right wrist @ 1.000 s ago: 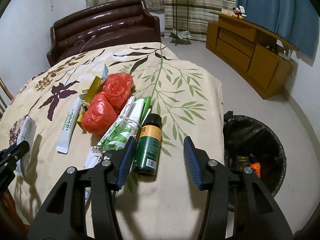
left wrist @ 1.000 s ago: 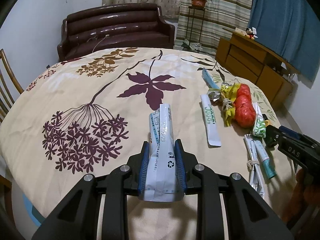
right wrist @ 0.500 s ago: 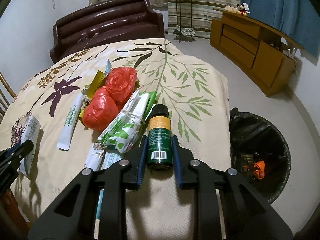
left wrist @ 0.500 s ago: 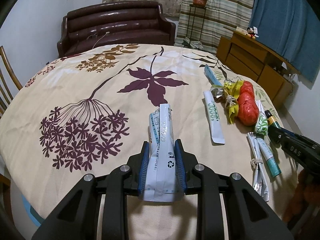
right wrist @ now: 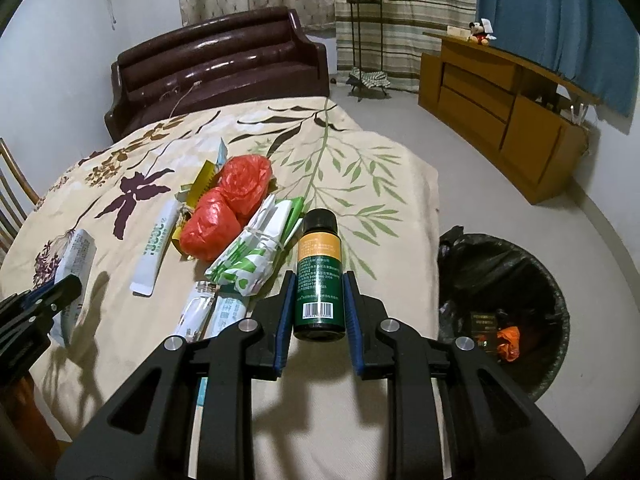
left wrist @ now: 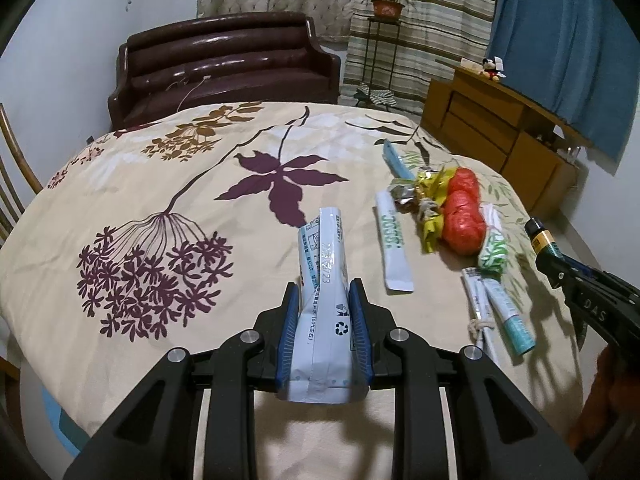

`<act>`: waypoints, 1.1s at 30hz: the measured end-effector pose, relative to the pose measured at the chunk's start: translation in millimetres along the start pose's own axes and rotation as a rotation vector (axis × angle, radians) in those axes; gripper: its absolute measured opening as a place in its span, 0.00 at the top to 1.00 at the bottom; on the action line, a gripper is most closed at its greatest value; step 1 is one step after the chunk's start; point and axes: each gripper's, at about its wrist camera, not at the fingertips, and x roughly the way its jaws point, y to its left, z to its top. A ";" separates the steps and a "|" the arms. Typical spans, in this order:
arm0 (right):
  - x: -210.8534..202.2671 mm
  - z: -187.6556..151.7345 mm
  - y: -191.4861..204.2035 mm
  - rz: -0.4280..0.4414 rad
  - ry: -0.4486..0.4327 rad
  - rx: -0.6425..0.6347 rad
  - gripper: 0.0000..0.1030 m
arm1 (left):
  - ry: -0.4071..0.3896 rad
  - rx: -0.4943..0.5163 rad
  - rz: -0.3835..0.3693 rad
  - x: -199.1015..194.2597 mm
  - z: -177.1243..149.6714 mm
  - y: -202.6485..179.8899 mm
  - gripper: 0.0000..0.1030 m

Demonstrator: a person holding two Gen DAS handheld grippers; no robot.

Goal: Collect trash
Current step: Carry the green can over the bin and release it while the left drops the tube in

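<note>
My left gripper [left wrist: 323, 300] is shut on a pale blue-white packet [left wrist: 324, 280] and holds it above the floral tablecloth [left wrist: 160, 184]. My right gripper [right wrist: 319, 284] is shut on a dark green bottle [right wrist: 319, 272] with an orange label band and black cap, lifted off the table. The bottle also shows at the right edge of the left wrist view [left wrist: 541, 238]. More trash lies on the cloth: two red bags [right wrist: 228, 204], a green-white wrapper bundle [right wrist: 256, 256], a white sachet [right wrist: 156, 248], and small tubes [right wrist: 208, 312]. A black-lined trash bin [right wrist: 512, 308] stands on the floor to the right.
A brown leather sofa [right wrist: 216, 64] stands behind the table. A wooden cabinet [right wrist: 504, 120] lines the right wall. A wooden chair [left wrist: 12, 168] is at the table's left. A plant stand [right wrist: 362, 20] is by the curtains.
My right gripper closed on the green bottle and lifted it off the cloth. My left gripper kept its hold on the packet and rose slightly.
</note>
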 end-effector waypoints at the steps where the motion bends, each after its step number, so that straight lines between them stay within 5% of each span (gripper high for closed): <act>1: -2.0 -0.2 -1.2 -0.001 -0.004 0.001 0.78 | -0.003 0.001 -0.002 -1.3 0.1 -1.8 0.74; 33: -47.0 -18.9 -117.1 -0.139 -0.095 0.147 0.78 | -0.071 0.179 -0.139 -11.9 3.2 -143.4 0.74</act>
